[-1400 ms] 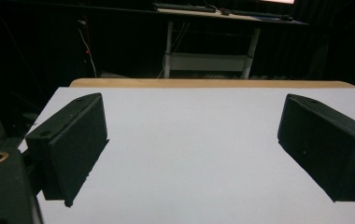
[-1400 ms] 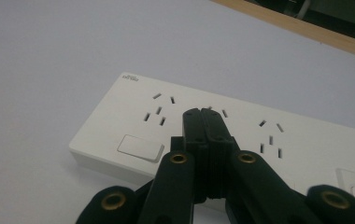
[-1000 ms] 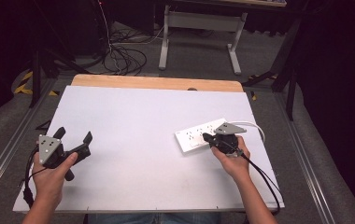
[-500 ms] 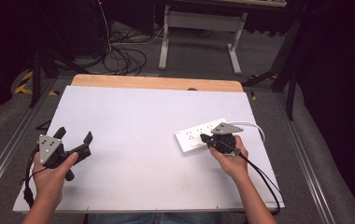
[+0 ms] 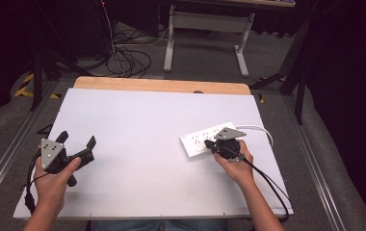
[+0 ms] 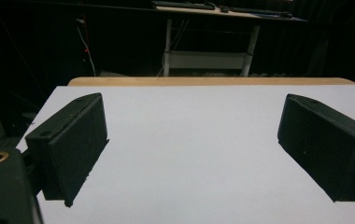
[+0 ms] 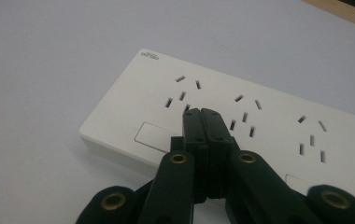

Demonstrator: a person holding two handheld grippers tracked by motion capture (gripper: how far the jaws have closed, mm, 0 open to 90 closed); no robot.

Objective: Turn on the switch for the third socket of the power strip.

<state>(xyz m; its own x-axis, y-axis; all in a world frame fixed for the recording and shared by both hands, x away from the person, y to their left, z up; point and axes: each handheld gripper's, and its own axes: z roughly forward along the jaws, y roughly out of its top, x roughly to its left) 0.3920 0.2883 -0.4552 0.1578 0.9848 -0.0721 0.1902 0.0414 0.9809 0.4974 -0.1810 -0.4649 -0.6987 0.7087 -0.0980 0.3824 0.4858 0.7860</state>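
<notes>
A white power strip with several sockets lies on the white table at the right, its white cable curling off its far end. My right gripper is shut with nothing between its jaws. In the right gripper view its closed tips hover over the power strip close to the first socket, near a rectangular switch; whether they touch it I cannot tell. My left gripper is held at the table's left side, its jaws wide open over bare table.
A wooden strip runs along the table's far edge. Beyond it stand a white desk frame and loose cables on the floor. Metal rails flank the table.
My right gripper has crept slightly left along the power strip. The left gripper has not moved.
</notes>
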